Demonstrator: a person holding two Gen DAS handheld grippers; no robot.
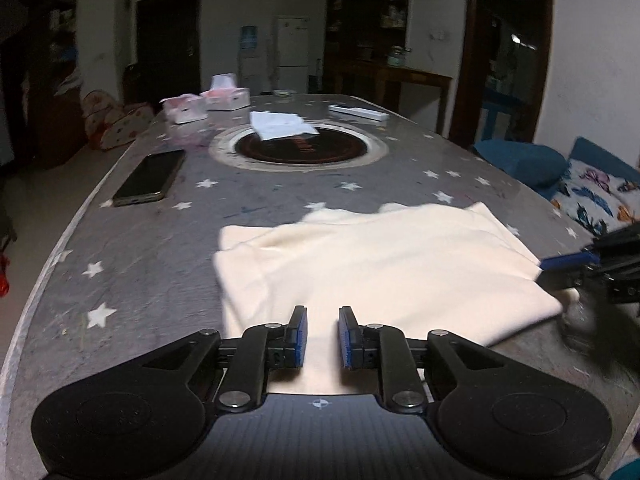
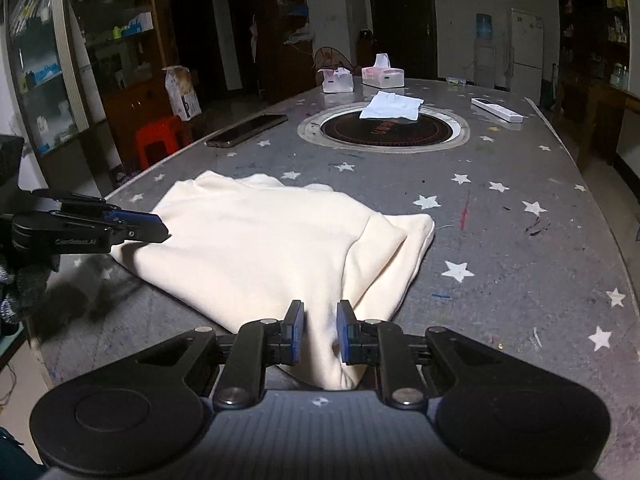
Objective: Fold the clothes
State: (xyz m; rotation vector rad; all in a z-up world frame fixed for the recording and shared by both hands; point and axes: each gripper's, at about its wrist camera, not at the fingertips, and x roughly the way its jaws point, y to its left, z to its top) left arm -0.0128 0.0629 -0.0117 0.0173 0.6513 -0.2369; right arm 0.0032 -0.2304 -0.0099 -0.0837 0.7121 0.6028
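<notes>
A cream garment [image 1: 372, 264] lies partly folded on the grey star-patterned table [image 1: 160, 248]; it also shows in the right wrist view [image 2: 260, 240]. My left gripper [image 1: 322, 336] is open over the garment's near edge, with cloth between the fingers but not pinched. My right gripper [image 2: 319, 332] is open over the garment's near corner, with a hump of cloth between the fingers. The right gripper shows at the right edge of the left wrist view [image 1: 580, 264]. The left gripper shows at the left of the right wrist view [image 2: 136, 226].
A phone [image 1: 150, 178] lies at the table's left edge. A white folded cloth [image 2: 392, 106] sits on the round dark inset [image 2: 384, 128]. Two tissue boxes [image 2: 382, 74] and a white remote [image 2: 496, 110] stand at the far end. A red stool [image 2: 160, 136] stands beside the table.
</notes>
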